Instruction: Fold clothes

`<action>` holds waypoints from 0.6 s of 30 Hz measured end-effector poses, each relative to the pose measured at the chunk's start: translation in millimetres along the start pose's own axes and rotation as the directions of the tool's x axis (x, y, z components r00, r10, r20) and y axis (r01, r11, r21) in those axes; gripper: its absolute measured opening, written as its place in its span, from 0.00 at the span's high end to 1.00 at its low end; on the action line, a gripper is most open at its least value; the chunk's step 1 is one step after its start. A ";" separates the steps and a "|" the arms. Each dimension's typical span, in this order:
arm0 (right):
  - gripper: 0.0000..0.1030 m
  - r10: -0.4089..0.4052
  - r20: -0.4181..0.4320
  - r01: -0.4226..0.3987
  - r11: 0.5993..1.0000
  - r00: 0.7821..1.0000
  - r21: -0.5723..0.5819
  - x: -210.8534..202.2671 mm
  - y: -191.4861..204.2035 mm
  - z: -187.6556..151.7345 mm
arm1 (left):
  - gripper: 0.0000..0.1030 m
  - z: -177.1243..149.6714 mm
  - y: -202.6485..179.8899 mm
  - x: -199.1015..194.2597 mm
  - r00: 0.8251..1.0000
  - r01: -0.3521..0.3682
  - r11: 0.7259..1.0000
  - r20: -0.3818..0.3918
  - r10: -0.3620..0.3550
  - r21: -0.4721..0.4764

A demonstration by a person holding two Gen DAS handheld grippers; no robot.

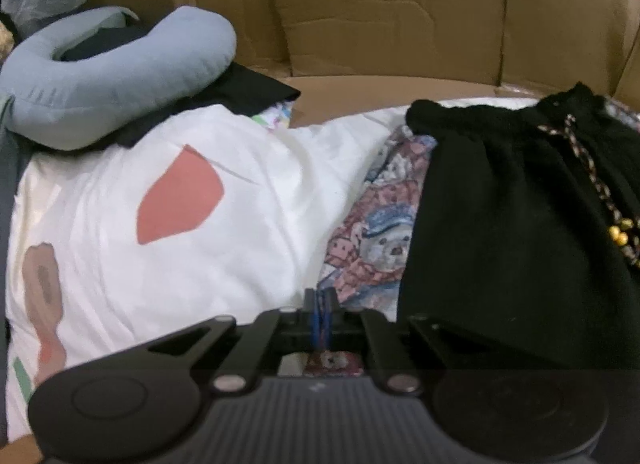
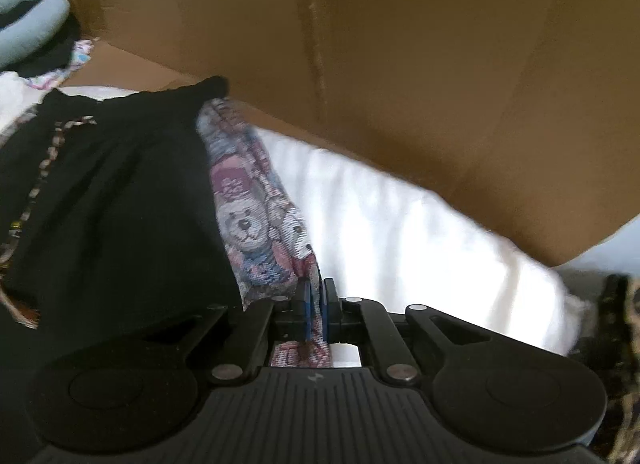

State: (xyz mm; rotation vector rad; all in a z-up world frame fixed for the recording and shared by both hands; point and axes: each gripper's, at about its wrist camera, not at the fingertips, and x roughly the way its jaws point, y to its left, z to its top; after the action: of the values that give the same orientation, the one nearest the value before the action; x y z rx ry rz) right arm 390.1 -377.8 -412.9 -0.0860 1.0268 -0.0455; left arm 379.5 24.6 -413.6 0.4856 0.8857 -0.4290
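I have both grippers clamped on the bear-print cloth (image 1: 376, 232). My left gripper (image 1: 321, 300) has its jaws closed on the cloth's near edge, and my right gripper (image 2: 316, 292) pinches it on the other side. The black shorts (image 1: 512, 223) lie on top of that cloth, over a white bedcover (image 1: 160, 203), with cardboard walls (image 1: 380, 11) behind.
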 end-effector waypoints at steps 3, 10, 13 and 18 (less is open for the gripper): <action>0.97 -0.017 -0.010 0.017 1.000 1.000 -0.004 8.0 2.5 -3.0 | 0.96 0.6 -4.2 4.3 1.000 -0.015 1.000 -0.014 0.015 0.006; 0.66 0.047 0.030 -0.050 0.994 0.998 0.100 -13.5 -17.1 1.0 | 0.87 0.7 8.0 -11.9 0.998 0.050 0.998 -0.022 -0.051 -0.049; 0.60 0.093 0.039 -0.097 0.986 0.995 0.132 -31.3 -26.5 -4.7 | 0.86 -4.9 14.6 -22.1 0.997 0.072 0.995 -0.034 -0.074 -0.062; 0.60 0.134 -0.008 -0.132 0.982 0.991 0.133 -44.9 -34.6 -29.6 | 0.82 -20.8 21.5 -31.4 0.993 0.087 0.993 -0.069 -0.092 -0.078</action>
State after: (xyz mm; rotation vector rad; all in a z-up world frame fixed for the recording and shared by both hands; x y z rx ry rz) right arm 341.7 -410.2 -386.7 0.1036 1.0414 0.0077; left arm 360.4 58.6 -394.5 0.3951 0.9925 -0.4604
